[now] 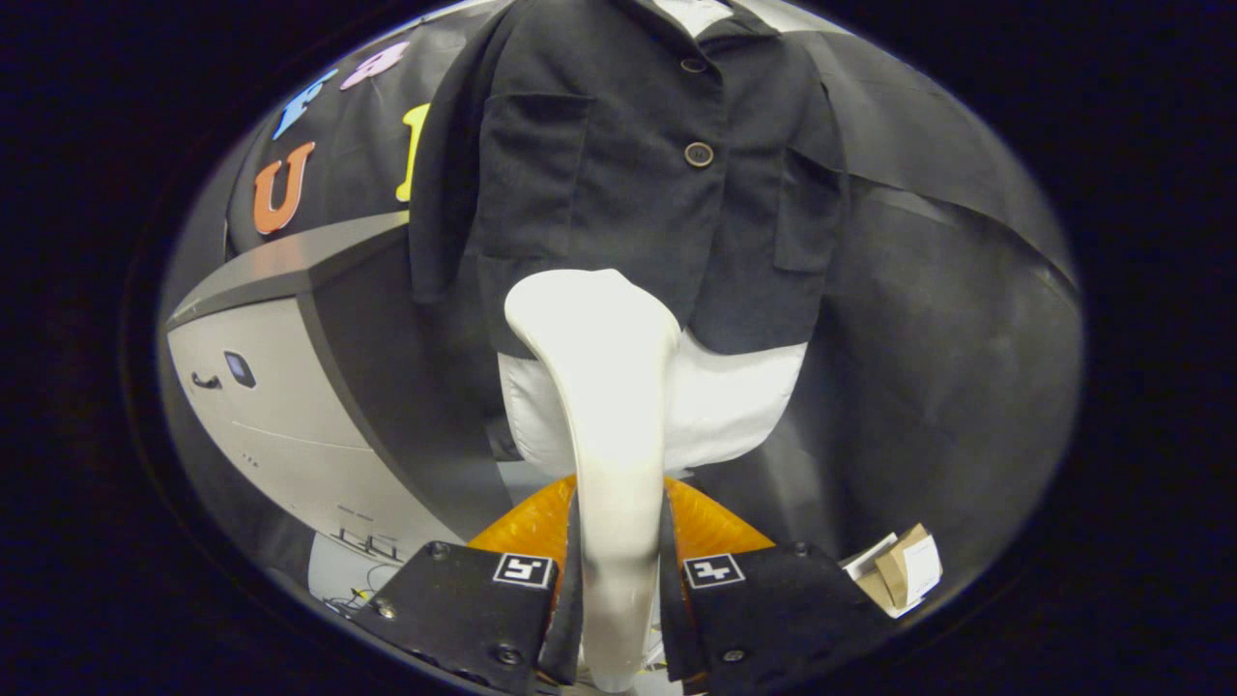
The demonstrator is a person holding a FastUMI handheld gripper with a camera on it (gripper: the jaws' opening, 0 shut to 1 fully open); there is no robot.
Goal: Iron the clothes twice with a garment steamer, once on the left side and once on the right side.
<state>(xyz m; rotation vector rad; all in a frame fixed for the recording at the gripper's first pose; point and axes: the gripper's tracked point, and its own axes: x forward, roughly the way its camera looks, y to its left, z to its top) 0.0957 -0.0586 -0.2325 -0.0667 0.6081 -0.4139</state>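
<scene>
Gripper view: the gripper (618,580) is clamped on the steamer (604,406), both fingers pressing its handle from either side; the steamer rises from between the fingers, and its broad head sits just ahead of them, pointing at the lower front of the jacket (638,164). The jacket hangs beyond the head, buttoned, dark, with a chest pocket on each side; a white garment (744,396) shows under its hem, partly hidden by the steamer. The head lies over the hem near the jacket's middle; whether it touches the cloth I cannot tell, since the lens flattens depth. No steam shows.

How far along: the steamer is picked up and brought to the clothes, so the fetching step looks done; judged from the low, central position, a stroke seems about to start or to be at its bottom end; nothing in the cloth tells whether either side has been ironed, so I would count both the left pass and the right pass as possibly left.

Around it: a grey cabinet (280,387) stands beside the jacket; some cardboard (899,570) lies low beside the fingers.
</scene>
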